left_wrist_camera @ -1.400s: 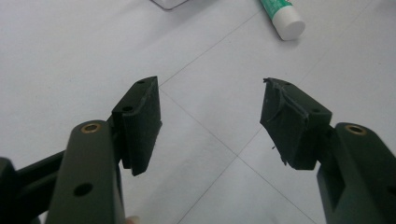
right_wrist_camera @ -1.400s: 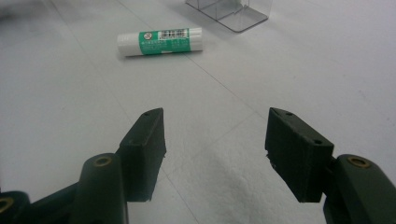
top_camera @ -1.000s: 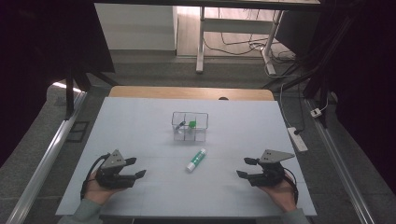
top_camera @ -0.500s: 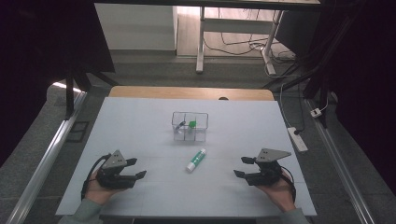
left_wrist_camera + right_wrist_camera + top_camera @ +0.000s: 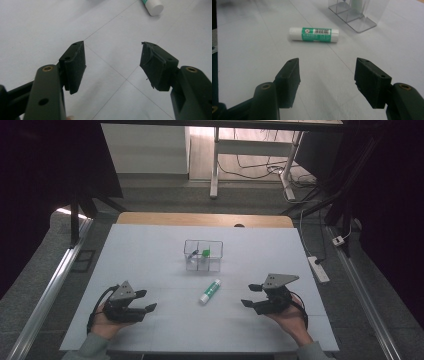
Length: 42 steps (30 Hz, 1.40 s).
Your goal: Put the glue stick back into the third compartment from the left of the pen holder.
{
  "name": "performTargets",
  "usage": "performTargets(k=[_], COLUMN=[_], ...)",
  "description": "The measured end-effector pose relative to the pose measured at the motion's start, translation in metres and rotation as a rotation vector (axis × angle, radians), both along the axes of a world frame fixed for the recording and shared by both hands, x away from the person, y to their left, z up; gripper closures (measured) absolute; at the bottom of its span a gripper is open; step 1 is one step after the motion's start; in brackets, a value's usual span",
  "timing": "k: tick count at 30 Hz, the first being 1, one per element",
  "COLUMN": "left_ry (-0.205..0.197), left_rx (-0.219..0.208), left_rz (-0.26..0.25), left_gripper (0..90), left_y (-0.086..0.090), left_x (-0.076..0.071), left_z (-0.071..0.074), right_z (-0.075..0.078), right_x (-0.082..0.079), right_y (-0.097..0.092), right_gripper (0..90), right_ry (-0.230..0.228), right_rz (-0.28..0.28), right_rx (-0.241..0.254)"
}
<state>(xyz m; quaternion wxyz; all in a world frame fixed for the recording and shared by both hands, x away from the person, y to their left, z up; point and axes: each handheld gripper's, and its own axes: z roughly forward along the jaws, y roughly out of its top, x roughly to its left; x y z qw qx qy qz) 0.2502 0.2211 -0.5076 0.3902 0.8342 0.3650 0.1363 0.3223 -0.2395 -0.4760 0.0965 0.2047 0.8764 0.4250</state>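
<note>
Near the counter's (image 5: 150, 250) front edge, the left gripper (image 5: 142, 301) is resting low toward the front left corner, its jaws standing wide with nothing between them, apparently waiting rather than working; in the left gripper view the bare counter surface is showing between the pads, and the white end of the glue stick (image 5: 153, 6) is peeking in at the top, well apart from them. Toward the front right corner, the right gripper (image 5: 252, 296) is being held just above the surface, its jaws also spread wide and empty, and it is pointing inward toward the middle of the counter; that aim, judging by the right gripper view, is lining the gap between the jaws up with the glue stick (image 5: 313, 34), which is lying on its side across the line of approach, so the open spread looks chosen to straddle its body.

The glue stick (image 5: 210, 291) is lying flat about midway between the side edges, nearer the front edge than the back; just beyond it the clear compartment box (image 5: 202, 255) is standing upright near the counter's centre, already holding something green and another small item, which suggests it is the likely place for the stick.
</note>
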Motion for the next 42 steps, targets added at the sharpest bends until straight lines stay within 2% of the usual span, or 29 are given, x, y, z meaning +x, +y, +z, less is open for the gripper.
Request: performTargets(k=[6, 23, 33, 42], left_ry=[0.003, 0.009, 0.01, 0.017], left_rx=[-0.001, 0.0, 0.002, 0.002], left_rz=[-0.004, -0.004, -0.008, -0.015], left_gripper=[36.8, 36.6, 36.6, 36.5], left_y=[0.0, 0.001, 0.001, -0.002], left_x=[0.0, 0.0, 0.0, 0.001], left_z=[0.0, -0.001, -0.002, -0.003], right_z=[0.004, 0.009, 0.008, 0.011], right_x=[0.007, 0.025, 0.026, 0.029], right_y=[0.016, 0.068, 0.078, 0.09], right_gripper=[36.2, 35.0, 33.4, 31.7], right_ry=[0.008, -0.004, -0.008, -0.011], right_rz=[0.045, 0.181, 0.216, 0.271], right_rx=[-0.01, -0.09, -0.131, -0.176])
